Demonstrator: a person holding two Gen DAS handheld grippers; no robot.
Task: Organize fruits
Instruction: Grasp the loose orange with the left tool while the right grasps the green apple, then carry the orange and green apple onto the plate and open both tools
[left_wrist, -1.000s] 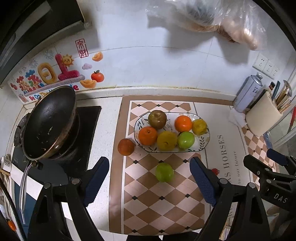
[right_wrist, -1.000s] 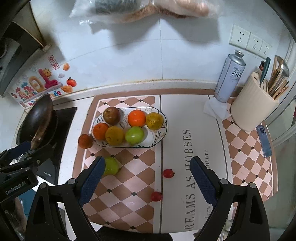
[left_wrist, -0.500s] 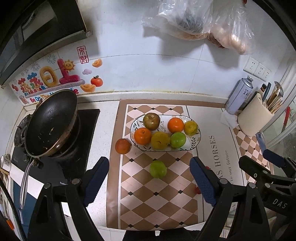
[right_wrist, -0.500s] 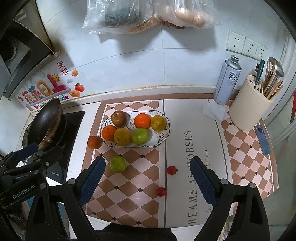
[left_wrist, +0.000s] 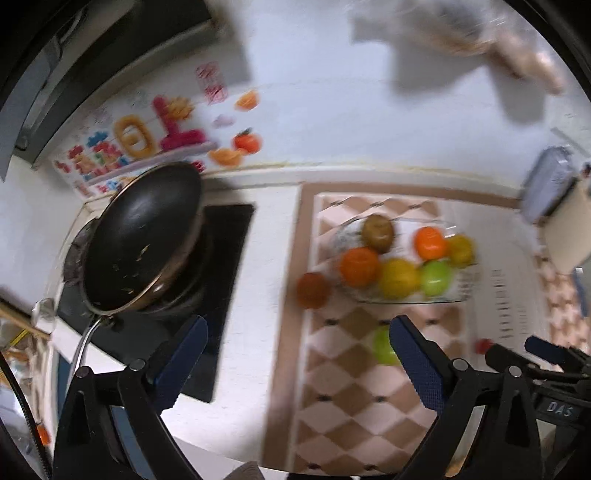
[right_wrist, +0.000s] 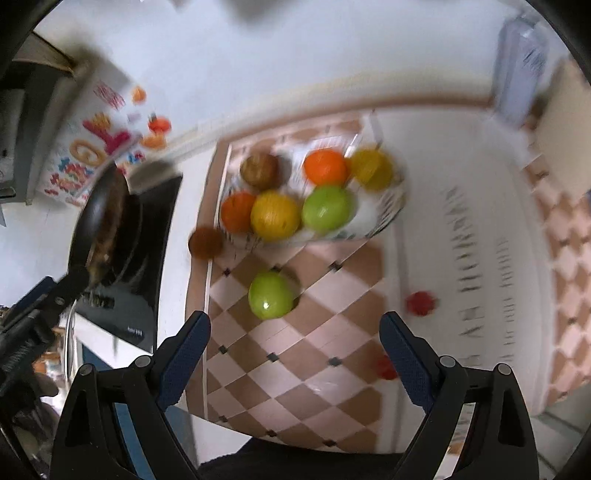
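Observation:
An oval fruit plate (right_wrist: 373, 225) on the checked mat holds several oranges, yellow fruits, a brown fruit and a green apple (right_wrist: 327, 208). A loose green apple (right_wrist: 270, 300) lies on the mat just ahead of my open, empty right gripper (right_wrist: 293, 350). A dark orange fruit (right_wrist: 205, 242) sits left of the plate. Two small red fruits (right_wrist: 420, 302) lie to the right. My left gripper (left_wrist: 297, 358) is open and empty, above the mat's left edge; the loose apple (left_wrist: 384, 347) shows beside its right finger. The plate (left_wrist: 458, 291) is beyond.
A black pan (left_wrist: 142, 236) sits on the stove (left_wrist: 225, 258) at the left. A spray can (right_wrist: 519, 70) and a cream utensil holder (right_wrist: 565, 122) stand at the back right. The counter's front edge is close below both grippers. Both views are blurred.
Both grippers have moved down and closer to the counter. The right one has swung left toward the loose green apple; the left has shifted left toward the stove. Nothing was grasped.

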